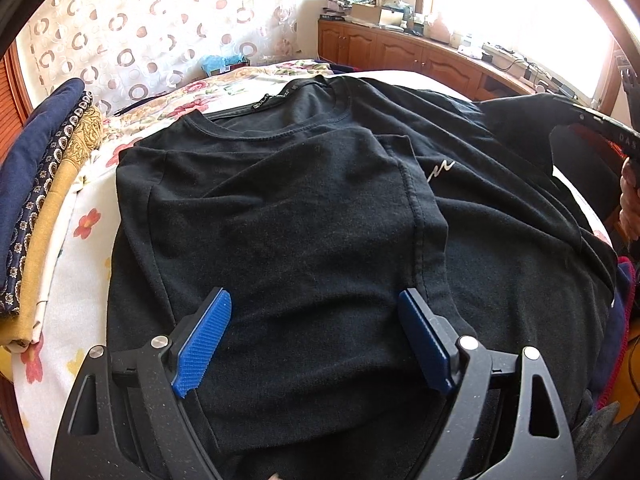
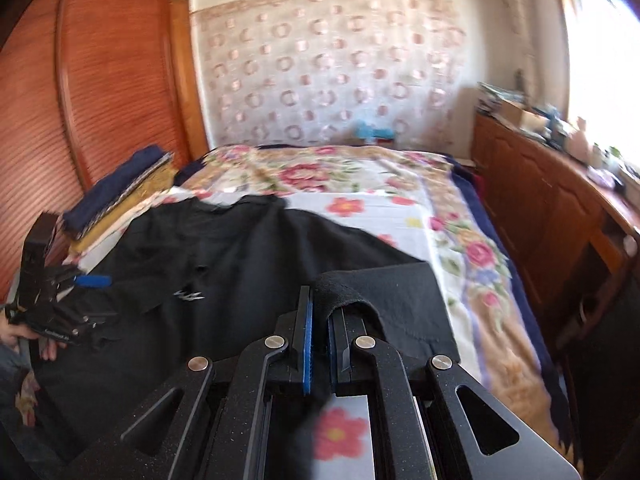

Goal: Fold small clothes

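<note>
The black shirt point(image 1: 304, 208) lies under the left claw point(image 1: 316, 344), spread wide, touching nothing; the right claw point(image 2: 319, 344) pinches its edge.

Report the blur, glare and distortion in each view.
Left wrist view: sharp, the window blown out white, fisheye bending the bed, open left tongs over the black T-shirt. Right wrist view: motion-blurred throughout, window glare at right, right tongs clamping shirt fabric.
</note>
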A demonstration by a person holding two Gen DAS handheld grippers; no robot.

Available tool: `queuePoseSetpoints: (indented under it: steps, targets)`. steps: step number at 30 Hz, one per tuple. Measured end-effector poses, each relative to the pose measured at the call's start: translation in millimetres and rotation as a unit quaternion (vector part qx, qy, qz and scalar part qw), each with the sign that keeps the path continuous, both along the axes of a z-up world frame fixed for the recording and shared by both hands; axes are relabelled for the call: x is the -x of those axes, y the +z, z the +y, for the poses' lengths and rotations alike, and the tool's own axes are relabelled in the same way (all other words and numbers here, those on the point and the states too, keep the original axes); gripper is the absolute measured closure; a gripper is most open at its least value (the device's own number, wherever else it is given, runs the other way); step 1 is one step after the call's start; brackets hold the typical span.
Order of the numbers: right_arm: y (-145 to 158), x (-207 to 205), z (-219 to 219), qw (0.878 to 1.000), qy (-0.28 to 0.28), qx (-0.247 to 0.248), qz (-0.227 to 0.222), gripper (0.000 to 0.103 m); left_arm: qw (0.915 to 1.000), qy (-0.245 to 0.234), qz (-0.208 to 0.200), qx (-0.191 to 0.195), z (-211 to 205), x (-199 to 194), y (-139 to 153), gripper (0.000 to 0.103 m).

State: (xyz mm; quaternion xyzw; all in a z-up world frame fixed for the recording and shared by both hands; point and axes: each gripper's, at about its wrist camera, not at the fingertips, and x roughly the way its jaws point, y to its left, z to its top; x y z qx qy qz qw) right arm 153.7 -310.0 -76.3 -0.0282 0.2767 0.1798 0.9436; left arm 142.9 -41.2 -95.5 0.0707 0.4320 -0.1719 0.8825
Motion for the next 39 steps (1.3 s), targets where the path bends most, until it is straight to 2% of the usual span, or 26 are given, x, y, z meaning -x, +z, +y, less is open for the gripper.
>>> queuePoseSetpoints:
  steps: [10, 15, 19, 21, 24, 28, 32, 37, 39]
  targets:
    - [-33.6, -16.4, 33.2, 0.996, 0.055, 0.030, 0.057, 0.097, 1.0000, -0.003, 0.002, 0.001, -0.6, -1.3, 0.5, 0.016]
    - [-36.4, -26.3, 42.0, 0.993, 0.072, 0.047, 0.082, 0.097, 1.0000, -0.004, 0.002, 0.002, 0.4, -1.6, 0.1, 0.016]
    - [-38.1, -31.1, 36.2, 0.992, 0.071, 0.039, 0.095, 0.097, 1.0000, -0.003, 0.003, 0.001, 0.9, -1.8, 0.1, 0.016]
    - [-36.1, -30.6, 31.8, 0.992, 0.067, 0.037, 0.098, 0.097, 1.0000, -0.003, 0.003, 0.002, 1.3, -1.3, 0.4, 0.016]
    - [-34.9, -25.7, 26.1, 0.993, 0.054, 0.045, 0.100, 0.089, 1.0000, 0.000, 0.003, 0.001, 0.6, -1.3, 0.5, 0.016]
    - [-30.4, -10.6, 22.7, 0.994, 0.040, 0.043, 0.094, 0.074, 1.0000, 0.001, 0.003, 0.001, 0.6, -1.3, 1.1, 0.016]
    - [-18.2, 1.1, 5.1, 0.997, 0.018, 0.031, 0.073, 0.068, 1.0000, 0.007, 0.002, -0.001, 1.1, -0.8, 2.3, 0.016]
    - [-13.0, -7.9, -24.4, 0.997, -0.041, 0.027, 0.056, 0.064, 0.9991, 0.028, -0.031, 0.009, 10.6, 8.4, 18.3, 0.016]
    - [-17.0, -22.6, -36.3, 0.996, -0.055, 0.021, 0.068, 0.064, 0.9978, 0.033, -0.053, 0.020, 15.4, 15.2, 33.0, 0.016]
